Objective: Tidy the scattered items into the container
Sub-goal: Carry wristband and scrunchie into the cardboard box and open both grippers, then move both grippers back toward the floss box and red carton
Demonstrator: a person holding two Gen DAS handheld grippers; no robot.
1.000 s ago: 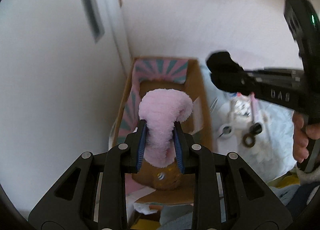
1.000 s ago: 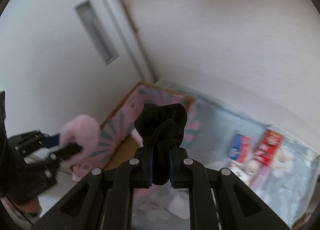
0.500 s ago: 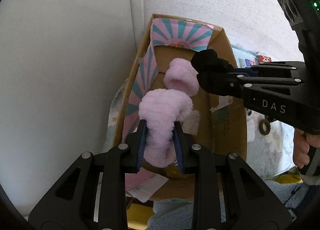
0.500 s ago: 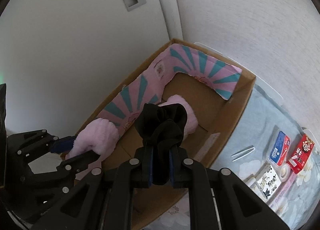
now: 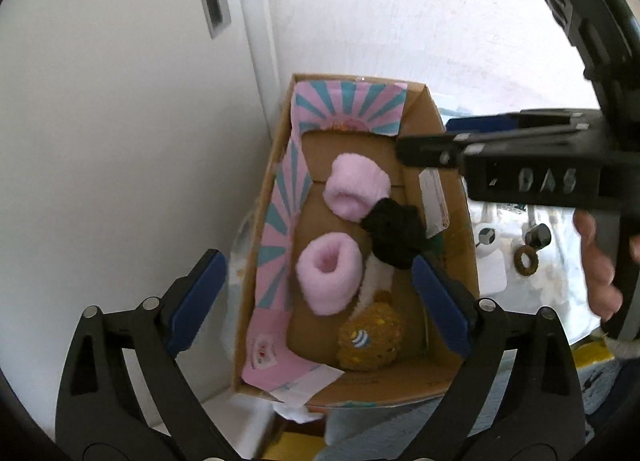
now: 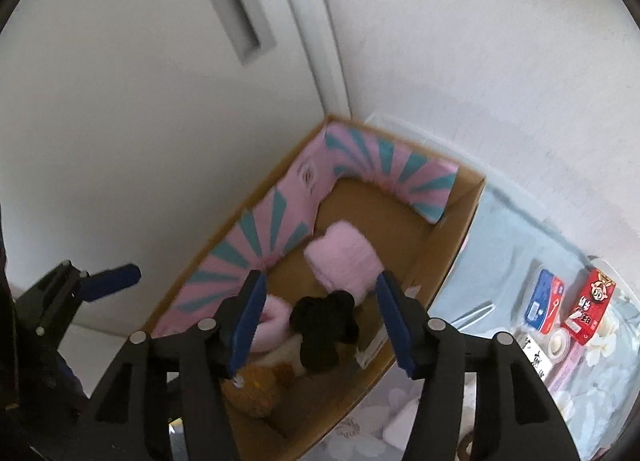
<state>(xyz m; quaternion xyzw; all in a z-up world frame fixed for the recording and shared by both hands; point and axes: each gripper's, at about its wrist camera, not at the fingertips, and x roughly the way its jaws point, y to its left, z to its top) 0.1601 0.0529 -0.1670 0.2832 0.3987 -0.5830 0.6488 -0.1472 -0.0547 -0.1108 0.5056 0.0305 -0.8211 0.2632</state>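
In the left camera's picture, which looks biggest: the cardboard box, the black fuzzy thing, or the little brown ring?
Largest to smallest:
1. cardboard box
2. black fuzzy thing
3. brown ring, by far the smallest

Two pink socks (image 5: 356, 191) (image 5: 330, 277), one black sock (image 5: 394, 233), one box (image 5: 460, 213) — two grippers (image 5: 318, 301) (image 6: 320, 321)

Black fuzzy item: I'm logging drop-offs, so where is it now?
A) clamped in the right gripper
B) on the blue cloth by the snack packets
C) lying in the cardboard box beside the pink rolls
C: the black fuzzy item lies in the cardboard box, touching a pink roll, and the right gripper is open above it.
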